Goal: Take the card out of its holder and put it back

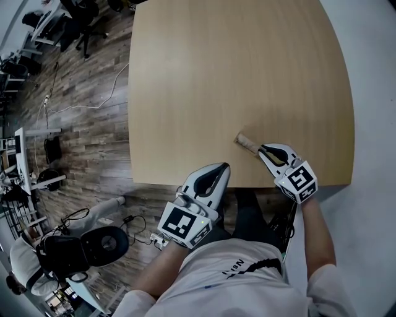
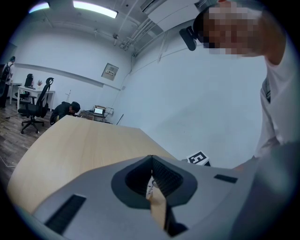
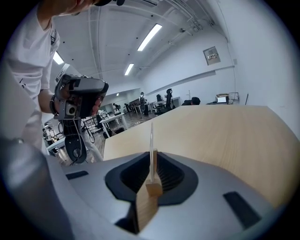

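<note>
A small wooden card holder (image 1: 246,142) lies low over the light wooden table (image 1: 235,68) near its front edge, and my right gripper (image 1: 263,148) is shut on it from the near side. The right gripper view shows the holder's end block (image 3: 153,190) between the closed jaws of the right gripper (image 3: 152,180), with a thin pale card (image 3: 151,140) standing upright in its slot. My left gripper (image 1: 219,170) hangs at the table's front edge, left of the holder, with its jaws together. In the left gripper view a thin tan strip (image 2: 158,206) shows in the left gripper's (image 2: 152,180) seam; I cannot tell what it is.
Beyond the table's left edge is wood-plank floor (image 1: 80,142) with cables, desks and office chairs (image 1: 80,18). A black round device (image 1: 93,247) sits on the floor at lower left. The person's white shirt (image 1: 241,278) fills the bottom of the head view.
</note>
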### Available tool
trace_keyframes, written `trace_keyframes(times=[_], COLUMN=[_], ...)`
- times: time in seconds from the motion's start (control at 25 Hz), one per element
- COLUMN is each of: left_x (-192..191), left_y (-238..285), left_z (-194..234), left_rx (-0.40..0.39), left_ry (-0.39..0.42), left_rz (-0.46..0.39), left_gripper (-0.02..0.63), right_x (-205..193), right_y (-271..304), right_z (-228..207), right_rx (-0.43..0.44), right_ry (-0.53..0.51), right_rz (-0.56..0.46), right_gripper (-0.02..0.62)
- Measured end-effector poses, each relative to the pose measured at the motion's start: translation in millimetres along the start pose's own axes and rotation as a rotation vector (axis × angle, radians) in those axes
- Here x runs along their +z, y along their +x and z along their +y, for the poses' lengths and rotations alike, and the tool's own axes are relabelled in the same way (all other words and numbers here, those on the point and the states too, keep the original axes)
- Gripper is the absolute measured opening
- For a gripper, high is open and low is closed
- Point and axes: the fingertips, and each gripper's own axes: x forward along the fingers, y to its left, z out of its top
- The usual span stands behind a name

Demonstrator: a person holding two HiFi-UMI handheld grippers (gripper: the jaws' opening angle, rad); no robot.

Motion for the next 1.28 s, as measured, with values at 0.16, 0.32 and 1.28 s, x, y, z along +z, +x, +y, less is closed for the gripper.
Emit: trace_keyframes(times=[0.16, 0.32, 1.28], left_x=[-10, -12, 38], left_y=[-9, -8, -114], left_z=[-18, -10, -27], left_rx=[-0.022, -0.048, -0.194], left_ry=[0.011, 0.024, 0.103], left_rz=[-0.01, -0.016, -0.077], left_gripper=[0.012, 0.012, 0.012], right_x=[-1, 13, 166], right_y=[-27, -36, -57], right_z=[7, 4, 170], right_rx=[-0.063, -0.146, -0.344], right_ry=[-0.012, -0.007, 0.148], right_rz=[-0.005, -0.026, -0.342], right_gripper=[0.041, 0.041, 0.015])
